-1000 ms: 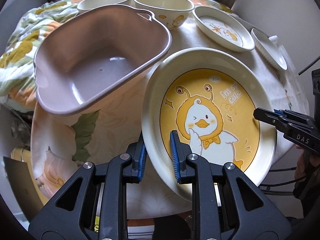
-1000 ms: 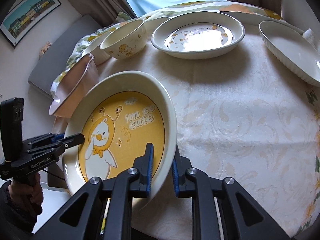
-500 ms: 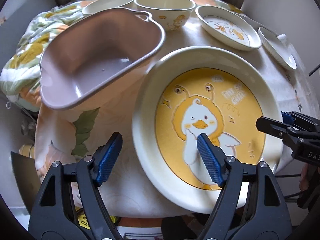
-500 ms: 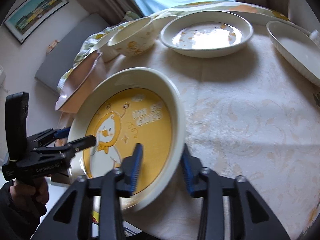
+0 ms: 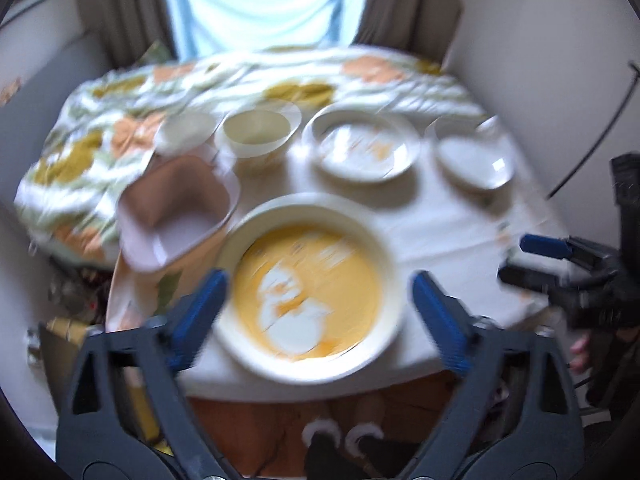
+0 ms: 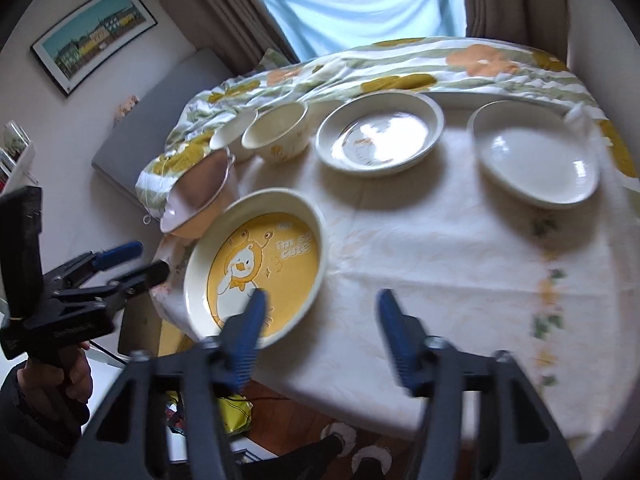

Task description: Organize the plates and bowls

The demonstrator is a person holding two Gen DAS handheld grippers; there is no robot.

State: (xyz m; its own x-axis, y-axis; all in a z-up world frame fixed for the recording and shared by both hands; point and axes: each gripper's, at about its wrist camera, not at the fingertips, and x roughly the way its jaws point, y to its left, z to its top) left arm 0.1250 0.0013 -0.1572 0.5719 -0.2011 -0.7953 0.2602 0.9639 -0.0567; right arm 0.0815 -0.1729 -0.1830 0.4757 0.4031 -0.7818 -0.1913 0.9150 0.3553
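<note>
The yellow duck plate [image 5: 308,292] [image 6: 260,268] lies flat on the table near its front edge. My left gripper [image 5: 320,308] is open and empty, pulled back above the plate; it also shows at the left of the right wrist view [image 6: 132,264]. My right gripper [image 6: 320,328] is open and empty, off the plate's right rim; it also shows at the right of the left wrist view [image 5: 528,260]. Behind stand a pink tub [image 5: 176,208] [image 6: 200,188], two cream bowls [image 5: 256,132] [image 6: 276,132], a duck dish [image 5: 360,148] [image 6: 380,136] and a white plate [image 5: 476,160] [image 6: 536,160].
The round table [image 6: 440,248] has a pale cloth. A flowered quilt [image 5: 280,76] lies behind it, under a curtained window. The table's front edge is close below both grippers. A grey cushion [image 6: 160,120] stands at the left.
Both grippers opened and let go of the yellow duck plate, then drew back and up. The plate now rests flat on the table. The left wrist view is blurred by motion.
</note>
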